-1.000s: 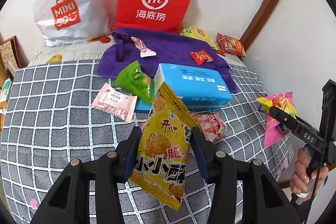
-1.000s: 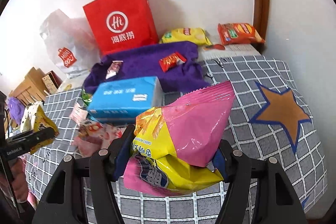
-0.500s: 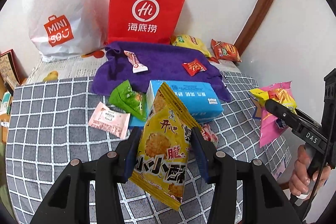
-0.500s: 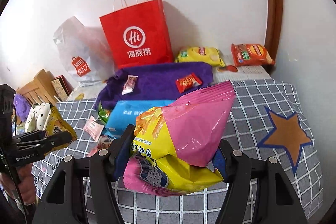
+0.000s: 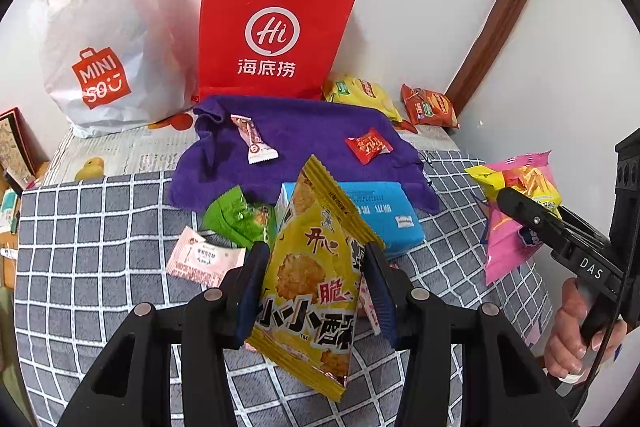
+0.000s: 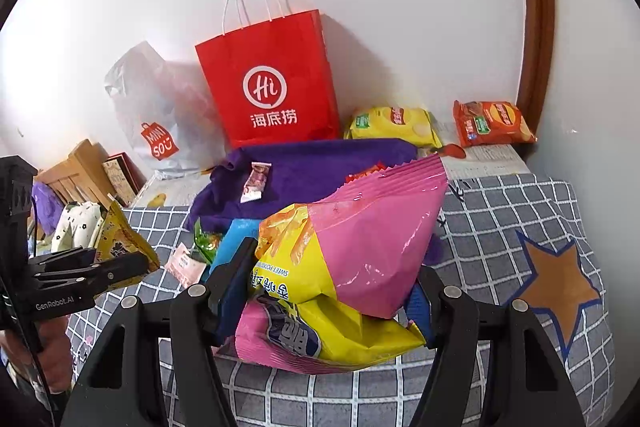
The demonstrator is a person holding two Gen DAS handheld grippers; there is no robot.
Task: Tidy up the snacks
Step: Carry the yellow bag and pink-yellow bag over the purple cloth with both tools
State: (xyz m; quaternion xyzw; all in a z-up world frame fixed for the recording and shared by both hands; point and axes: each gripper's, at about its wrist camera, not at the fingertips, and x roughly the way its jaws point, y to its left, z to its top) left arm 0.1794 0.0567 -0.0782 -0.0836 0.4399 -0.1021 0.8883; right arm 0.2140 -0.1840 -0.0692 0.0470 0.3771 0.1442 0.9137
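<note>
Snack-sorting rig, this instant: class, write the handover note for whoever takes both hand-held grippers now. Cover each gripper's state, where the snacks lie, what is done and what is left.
Left hand-held gripper: shut on the yellow crinkly cracker packet, held above the bed.
Right hand-held gripper: shut on the pink-and-yellow foil chip bag, also lifted.
On the purple towel: small red sachet and pale wafer bar.
On the grey checked bedspread: green pouch, pink flat packet, blue tissue pack.
By the wall: yellow chip bag, orange chip bag, beside the red paper carrier bag.
Done: two packets picked up. Left: place both, then gather the rest.
</note>
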